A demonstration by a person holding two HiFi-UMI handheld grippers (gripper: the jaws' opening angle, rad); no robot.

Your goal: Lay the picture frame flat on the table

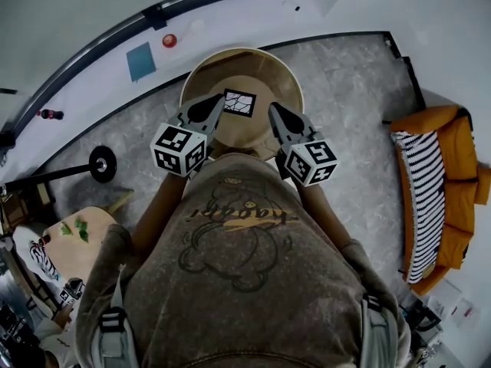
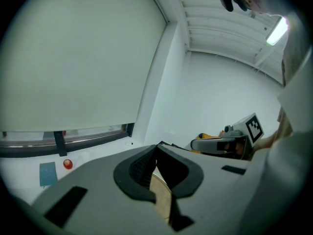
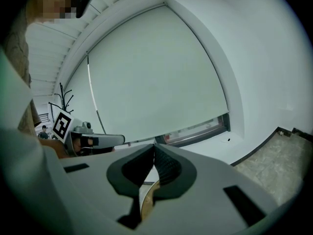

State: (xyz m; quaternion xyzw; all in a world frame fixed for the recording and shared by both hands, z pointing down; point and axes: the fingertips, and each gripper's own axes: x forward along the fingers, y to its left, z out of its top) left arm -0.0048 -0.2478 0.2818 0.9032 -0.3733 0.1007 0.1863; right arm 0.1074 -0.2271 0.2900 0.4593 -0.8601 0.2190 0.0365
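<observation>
Both claws, left claw [image 1: 218,102] and right claw [image 1: 274,111], shut, empty, near picture frame [image 1: 238,103] on round tabletop [image 1: 205,72]. Risk: closed tips knock frame over, off edge.

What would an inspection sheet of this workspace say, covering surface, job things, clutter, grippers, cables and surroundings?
Surface: round tan wooden table.
Job's things: small black-framed picture on the table; flat or tilted unclear.
Clutter: nothing seen on the table.
Grippers: left gripper and right gripper both shut, empty, either side of the picture.
Cables: nothing seen.
Surroundings: grey marbled floor, orange sofa, red round button on white ledge.
</observation>
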